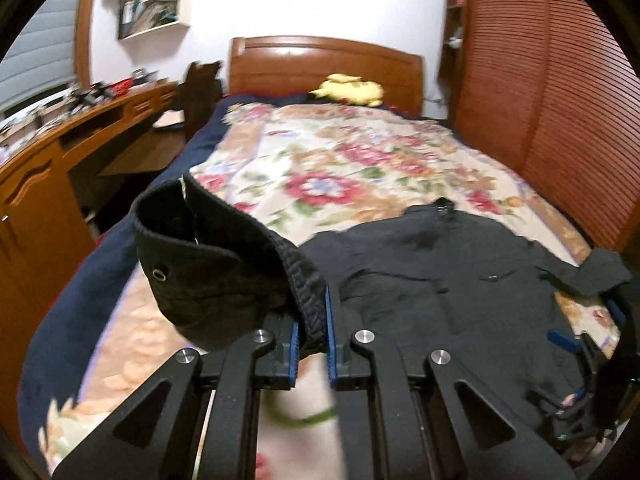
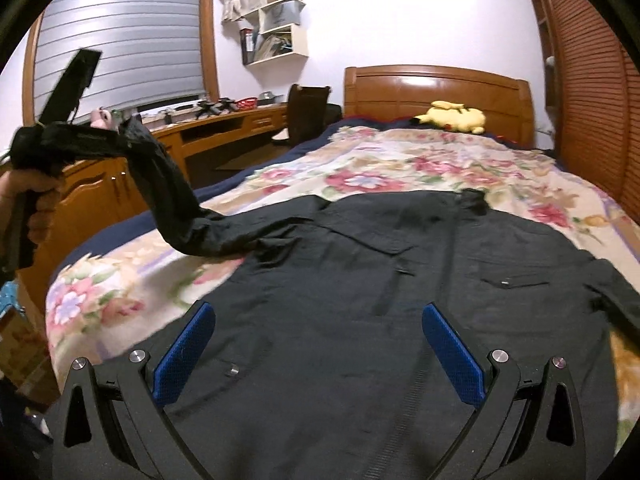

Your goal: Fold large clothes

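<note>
A black jacket (image 2: 400, 280) lies spread front-up on the floral bedspread (image 2: 400, 168); it also shows in the left wrist view (image 1: 460, 280). My left gripper (image 1: 312, 332) is shut on the jacket's left sleeve cuff (image 1: 224, 264) and holds it lifted above the bed. In the right wrist view the lifted sleeve (image 2: 168, 184) hangs from the left gripper (image 2: 116, 136) at the left. My right gripper (image 2: 316, 336) is open and empty, low over the jacket's lower front. It shows at the right edge of the left wrist view (image 1: 580, 344).
A yellow plush toy (image 2: 452, 116) lies by the wooden headboard (image 2: 436, 88). A wooden desk (image 2: 224, 128) with clutter and a chair (image 2: 308, 112) stand left of the bed. A slatted wardrobe (image 2: 592, 80) stands on the right.
</note>
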A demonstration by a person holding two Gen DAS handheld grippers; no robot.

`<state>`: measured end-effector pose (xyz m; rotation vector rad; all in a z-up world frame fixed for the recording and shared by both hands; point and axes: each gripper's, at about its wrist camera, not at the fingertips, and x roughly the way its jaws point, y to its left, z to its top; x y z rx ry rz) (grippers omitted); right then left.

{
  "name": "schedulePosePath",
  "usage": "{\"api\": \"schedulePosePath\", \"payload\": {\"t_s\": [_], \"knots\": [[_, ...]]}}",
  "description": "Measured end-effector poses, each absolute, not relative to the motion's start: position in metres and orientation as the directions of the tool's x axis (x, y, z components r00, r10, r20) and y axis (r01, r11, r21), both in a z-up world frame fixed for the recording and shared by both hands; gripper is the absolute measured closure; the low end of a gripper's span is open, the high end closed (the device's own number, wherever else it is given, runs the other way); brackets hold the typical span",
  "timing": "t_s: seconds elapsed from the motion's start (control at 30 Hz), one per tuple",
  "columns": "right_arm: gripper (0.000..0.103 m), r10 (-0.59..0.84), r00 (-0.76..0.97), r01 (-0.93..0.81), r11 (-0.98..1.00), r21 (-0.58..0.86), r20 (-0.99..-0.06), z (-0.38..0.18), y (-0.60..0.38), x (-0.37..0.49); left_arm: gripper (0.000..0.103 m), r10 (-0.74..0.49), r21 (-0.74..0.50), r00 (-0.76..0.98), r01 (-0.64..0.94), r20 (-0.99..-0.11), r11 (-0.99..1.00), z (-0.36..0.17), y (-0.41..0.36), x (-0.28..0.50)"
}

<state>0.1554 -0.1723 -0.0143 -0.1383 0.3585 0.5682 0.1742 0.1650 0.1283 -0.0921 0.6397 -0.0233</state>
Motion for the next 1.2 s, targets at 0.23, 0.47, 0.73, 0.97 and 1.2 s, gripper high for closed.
{"api": "schedulePosePath", "payload": {"t_s": [0.23, 0.47, 0.73, 0.97, 1.2], "knots": [[0.000, 0.449, 0.802, -0.501, 0.865, -0.033, -0.393, -0.012, -0.198, 0.143, 0.092, -0.251, -0.139, 0.794, 0.210, -0.554, 0.968, 0.130, 0.078, 0.163], [0.000, 0.436, 0.801, -0.462, 0.886, 0.039, -0.410, 0.004, -0.214, 0.138, 0.092, -0.298, -0.102, 0.769, 0.294, -0.565, 0.950, 0.119, 0.027, 0.149], [0.000, 0.426, 0.804, -0.445, 0.894, 0.055, -0.415, 0.008, -0.208, 0.131, 0.064, -0.228, -0.036, 0.795, 0.252, -0.561, 0.967, 0.091, 0.009, 0.129], [0.000, 0.439, 0.792, -0.462, 0.885, 0.054, -0.424, 0.007, -0.201, 0.128, 0.021, -0.188, -0.048, 0.845, 0.190, -0.500, 0.981, 0.071, 0.026, 0.093], [0.003, 0.486, 0.755, -0.509, 0.858, 0.073, -0.440, 0.005, -0.186, 0.136, 0.021, -0.115, -0.084, 0.860, 0.084, -0.497, 0.993, 0.047, 0.058, 0.070]]}}
